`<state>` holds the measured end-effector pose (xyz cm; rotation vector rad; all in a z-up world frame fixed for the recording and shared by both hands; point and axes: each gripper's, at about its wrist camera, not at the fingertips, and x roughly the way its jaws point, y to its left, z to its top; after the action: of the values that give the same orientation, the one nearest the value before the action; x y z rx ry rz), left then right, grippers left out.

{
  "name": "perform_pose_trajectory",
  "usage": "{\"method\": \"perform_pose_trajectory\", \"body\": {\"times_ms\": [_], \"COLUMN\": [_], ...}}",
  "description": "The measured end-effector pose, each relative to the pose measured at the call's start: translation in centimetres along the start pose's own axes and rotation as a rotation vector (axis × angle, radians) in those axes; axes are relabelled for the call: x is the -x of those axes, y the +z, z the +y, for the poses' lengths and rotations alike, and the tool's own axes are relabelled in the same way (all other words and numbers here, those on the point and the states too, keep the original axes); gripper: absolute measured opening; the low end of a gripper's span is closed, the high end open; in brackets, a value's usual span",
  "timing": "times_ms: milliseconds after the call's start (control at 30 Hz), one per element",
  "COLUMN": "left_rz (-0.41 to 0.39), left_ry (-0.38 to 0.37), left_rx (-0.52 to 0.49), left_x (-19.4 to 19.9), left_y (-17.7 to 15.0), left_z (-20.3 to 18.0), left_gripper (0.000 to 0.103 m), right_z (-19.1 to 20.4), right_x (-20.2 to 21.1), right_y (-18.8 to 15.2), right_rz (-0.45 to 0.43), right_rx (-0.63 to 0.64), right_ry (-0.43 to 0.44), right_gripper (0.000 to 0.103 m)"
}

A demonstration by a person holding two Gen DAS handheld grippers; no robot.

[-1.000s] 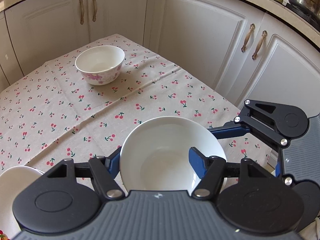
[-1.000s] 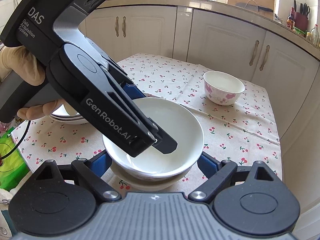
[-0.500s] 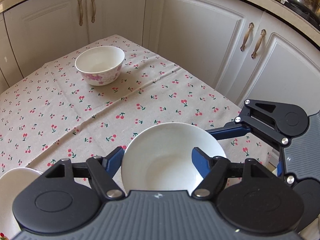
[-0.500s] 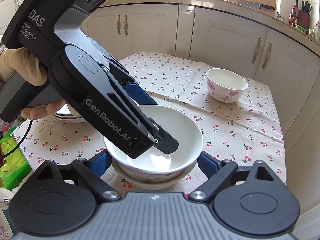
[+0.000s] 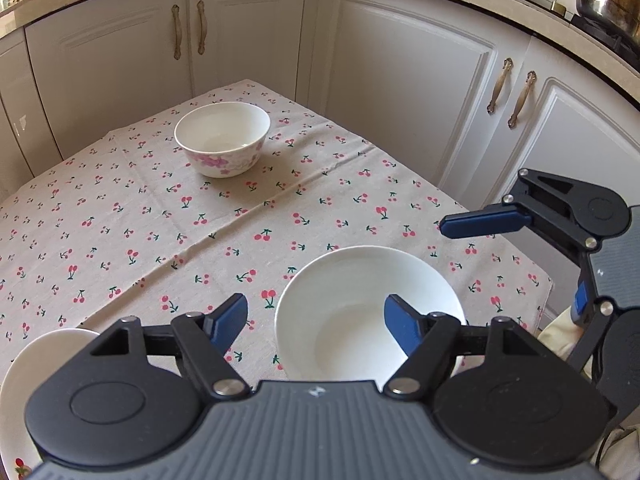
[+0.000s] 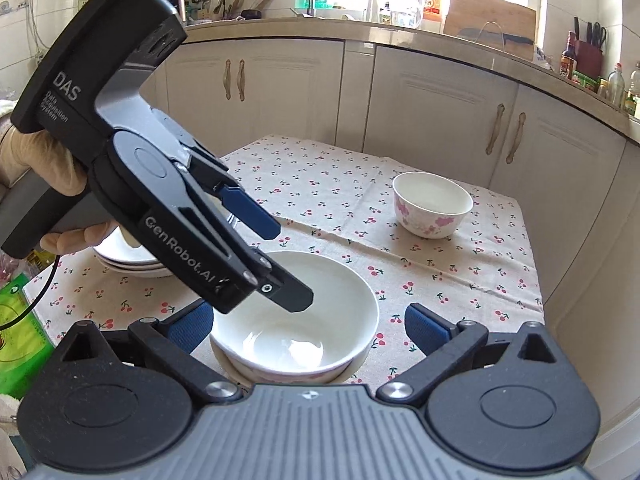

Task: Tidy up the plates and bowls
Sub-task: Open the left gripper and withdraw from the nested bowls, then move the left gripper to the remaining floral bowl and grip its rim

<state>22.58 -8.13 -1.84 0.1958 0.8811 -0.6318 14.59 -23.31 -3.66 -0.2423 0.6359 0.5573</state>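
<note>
Both my tongs have just been opening: left tongs [image 5: 316,320] and right tongs [image 6: 308,326] stand apart, off the white bowl [image 6: 296,320], now nested in another on the desk [image 5: 120,220].

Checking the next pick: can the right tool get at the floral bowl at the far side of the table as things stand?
Probably yes. The right tool stands open around the near white bowl without gripping it, and only bare cloth lies between it and the floral bowl; it would have to lift clear first.

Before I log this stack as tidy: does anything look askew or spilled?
Nothing stands out. The white bowl sits level, nested in another bowl; the floral bowl stands upright, apart. No spill shows.
</note>
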Motion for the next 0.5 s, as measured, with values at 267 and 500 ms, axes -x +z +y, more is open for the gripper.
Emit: {"method": "perform_pose_trajectory", "body": {"times_ms": [267, 500], "left_rz": [-0.019, -0.051], "left_ry": [0.004, 0.052], "left_rx": [-0.009, -0.035], "left_x": [0.5, 0.8], "left_y": [0.2, 1.5], "left_z": [0.0, 0.7], "left_gripper": [0.076, 0.084], "right_z": [-1.0, -2.3], "right_x": [-0.5, -0.6], "right_y": [-0.7, 0.2], "right_rz": [0.023, 0.025], "right_rx": [-0.039, 0.003], "right_ry": [0.0, 0.01], "right_gripper": [0.103, 0.103]}}
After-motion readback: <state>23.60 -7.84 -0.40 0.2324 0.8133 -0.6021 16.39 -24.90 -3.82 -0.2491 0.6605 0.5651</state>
